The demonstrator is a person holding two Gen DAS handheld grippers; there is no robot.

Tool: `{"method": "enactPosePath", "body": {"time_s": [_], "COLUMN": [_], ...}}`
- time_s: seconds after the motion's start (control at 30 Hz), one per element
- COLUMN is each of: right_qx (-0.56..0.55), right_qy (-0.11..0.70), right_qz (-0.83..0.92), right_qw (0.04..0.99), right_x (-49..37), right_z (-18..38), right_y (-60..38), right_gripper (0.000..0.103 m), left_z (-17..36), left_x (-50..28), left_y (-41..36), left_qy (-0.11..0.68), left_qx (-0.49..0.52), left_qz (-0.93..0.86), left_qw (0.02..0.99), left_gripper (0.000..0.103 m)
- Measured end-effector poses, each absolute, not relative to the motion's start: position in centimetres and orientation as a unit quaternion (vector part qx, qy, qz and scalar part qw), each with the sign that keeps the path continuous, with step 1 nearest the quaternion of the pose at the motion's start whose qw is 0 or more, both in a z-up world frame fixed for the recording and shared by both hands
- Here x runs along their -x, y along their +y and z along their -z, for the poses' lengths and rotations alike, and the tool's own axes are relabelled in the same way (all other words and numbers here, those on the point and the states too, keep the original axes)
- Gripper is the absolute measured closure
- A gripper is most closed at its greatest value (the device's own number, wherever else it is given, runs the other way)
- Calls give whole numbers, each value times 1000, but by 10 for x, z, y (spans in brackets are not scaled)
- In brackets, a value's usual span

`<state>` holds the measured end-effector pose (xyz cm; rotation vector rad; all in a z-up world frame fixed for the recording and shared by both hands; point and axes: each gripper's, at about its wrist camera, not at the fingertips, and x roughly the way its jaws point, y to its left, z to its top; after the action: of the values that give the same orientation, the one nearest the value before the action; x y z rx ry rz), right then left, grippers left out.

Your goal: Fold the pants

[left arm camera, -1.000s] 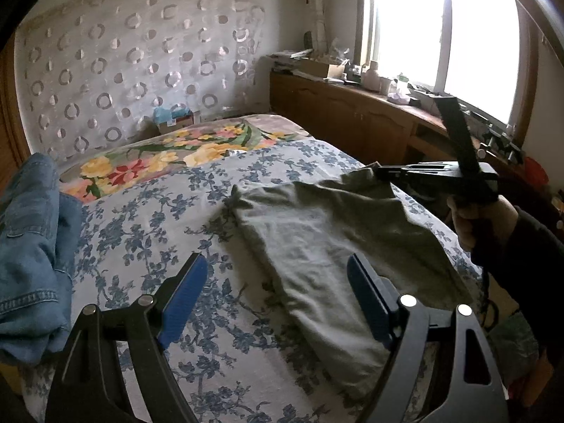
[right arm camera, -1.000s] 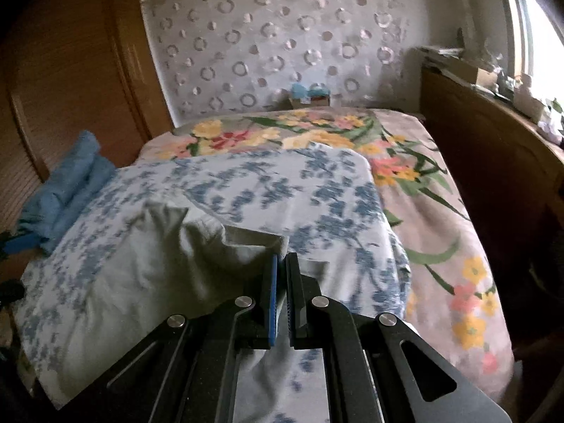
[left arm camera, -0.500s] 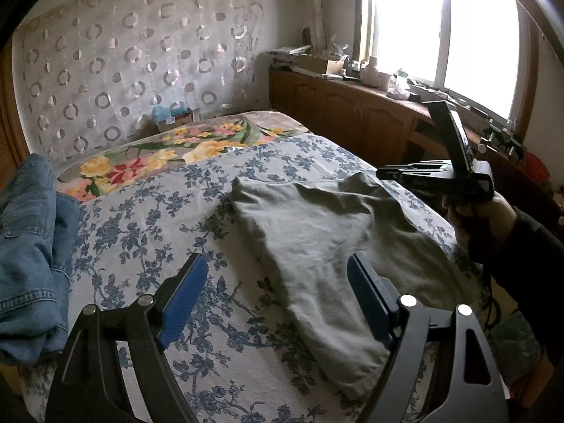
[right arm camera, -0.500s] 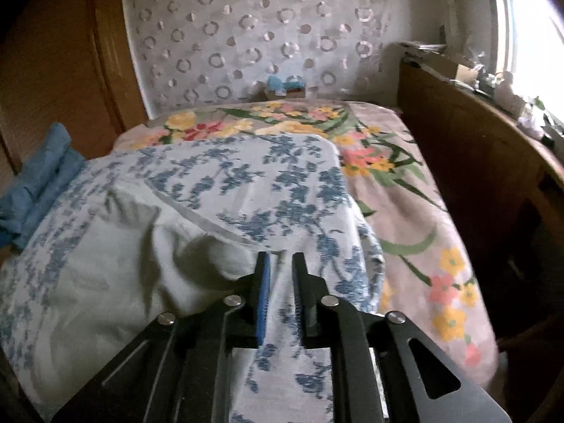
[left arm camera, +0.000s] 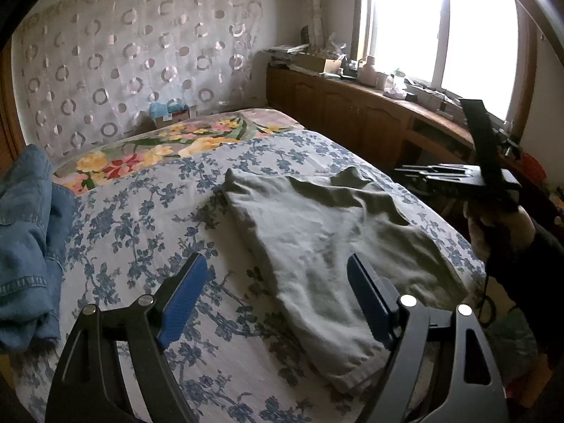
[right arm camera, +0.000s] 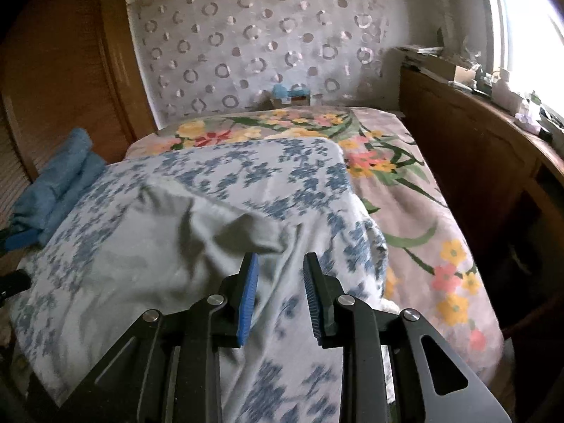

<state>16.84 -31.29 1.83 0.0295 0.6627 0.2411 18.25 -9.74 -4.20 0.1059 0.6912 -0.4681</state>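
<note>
In the left wrist view the left gripper [left arm camera: 275, 296] hangs wide apart over the near end of the olive pants [left arm camera: 328, 232] lying on the blue-flowered sheet [left arm camera: 141, 218], while the right wrist view shows the right gripper [right arm camera: 280, 296], jaws just opening and empty, beside the pants' raised edge.

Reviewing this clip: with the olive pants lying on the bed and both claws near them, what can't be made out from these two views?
- Olive pants: how many layers are folded; top fabric hides them. Left wrist view: near end behind the left claw. Right wrist view: motion blur.
- Right claw: jaws just opening, nothing between them; left wrist view shows only its side.
- Denim garment: cut off by the left edge.
- Items on the window counter: too small, washed out by glare.
</note>
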Motion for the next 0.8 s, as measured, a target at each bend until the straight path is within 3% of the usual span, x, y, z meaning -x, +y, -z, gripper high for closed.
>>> {"method": "enactPosePath", "body": {"time_s": [0.37,0.53,0.6,0.8], "right_qx": [-15,-8,-8,-12], "right_qy": [315,312,311,306], "right_qz": [-122,-109,-112,-115], "right_qw": [941,944,944,945], "right_x": [-109,-95,-91,-79], "right_z": [-19,-17,-17,-19], "right_y": [-303,-298,-296,-294], "right_gripper": [74,49,44,41], "left_z": [40,39,40,41], "left_x": [-163,-161,-160,-160], "left_y": [-101,-105,-107,-117], "left_qy": [331,325,323,328], "left_qx": [-43,-42,-39,-35], "left_qz": [219,207,201,191], "left_qw": [917,922,924,925], "left_gripper": [21,21,21,21]}}
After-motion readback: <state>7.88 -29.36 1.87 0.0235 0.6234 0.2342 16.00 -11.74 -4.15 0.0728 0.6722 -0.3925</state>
